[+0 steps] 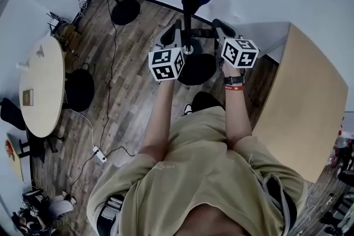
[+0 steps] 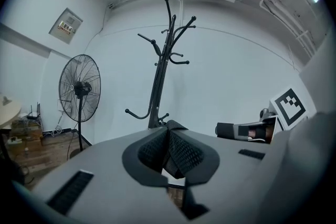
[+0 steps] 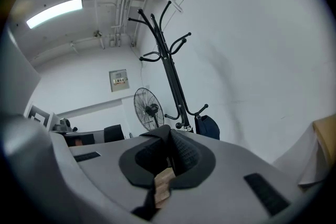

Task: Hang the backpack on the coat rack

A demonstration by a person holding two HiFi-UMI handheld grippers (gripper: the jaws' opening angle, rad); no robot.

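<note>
Backpack [image 3: 209, 127] hangs on coat rack [image 3: 169, 68] low hook; L gripper [image 2: 169, 127] & R gripper [image 3: 168, 135] jaws both pressed together.

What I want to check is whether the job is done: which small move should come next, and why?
Probably draw both tongs back from the coat rack. The backpack appears to hang from one of its low hooks, apart from both tongs. The left tongs and right tongs are shut with nothing between them, so nothing seems left to hold.
</note>
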